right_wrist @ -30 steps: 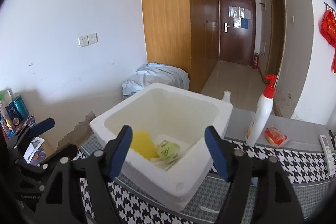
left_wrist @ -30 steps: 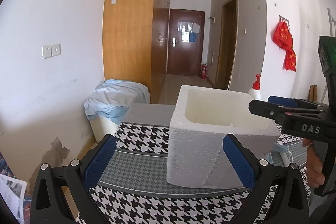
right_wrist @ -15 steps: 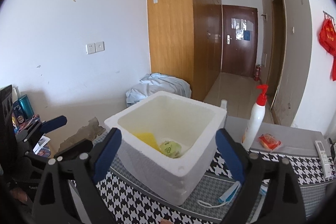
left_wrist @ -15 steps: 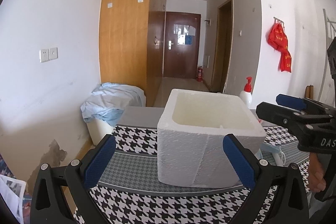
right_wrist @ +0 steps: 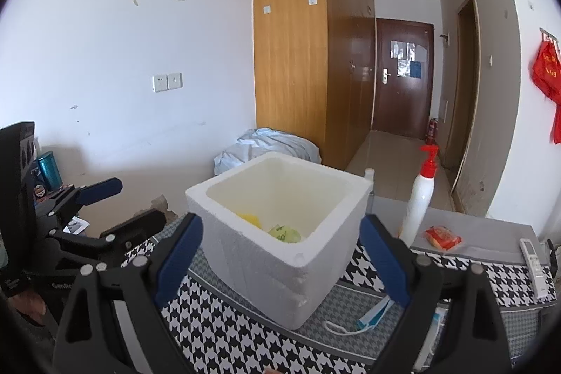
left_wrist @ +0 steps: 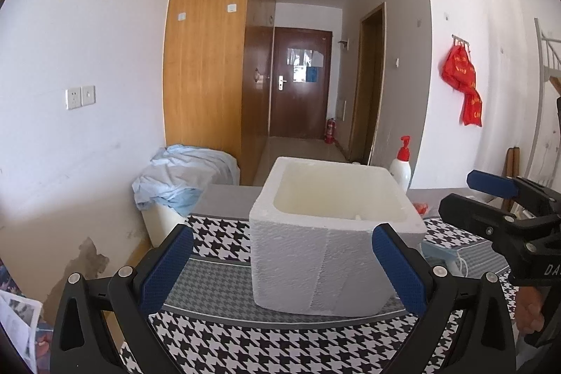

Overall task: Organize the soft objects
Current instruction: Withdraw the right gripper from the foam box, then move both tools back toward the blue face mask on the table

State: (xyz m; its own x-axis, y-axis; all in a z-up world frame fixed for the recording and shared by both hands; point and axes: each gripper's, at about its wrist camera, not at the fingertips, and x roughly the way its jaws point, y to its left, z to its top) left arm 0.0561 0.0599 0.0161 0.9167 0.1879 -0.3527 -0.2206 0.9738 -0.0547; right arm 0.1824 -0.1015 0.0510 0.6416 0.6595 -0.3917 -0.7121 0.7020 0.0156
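A white foam box stands open-topped on the houndstooth cloth. Inside it lie a yellow item and a green soft item. A blue face mask lies on the cloth beside the box's right side. My left gripper is open, short of the box's near wall, nothing between its pads. My right gripper is open too, back from the box's near corner and above it. Each gripper shows at the edge of the other's view, the right gripper and the left gripper.
A white pump bottle with a red top stands behind the box, with a red packet and a remote to its right. A bin draped in pale blue cloth sits off the table's far left corner. A hand holds the right gripper.
Both grippers have drawn back from the foam box, which now looks smaller and farther. The right jaws have spread wider. The face mask has come into the right wrist view.
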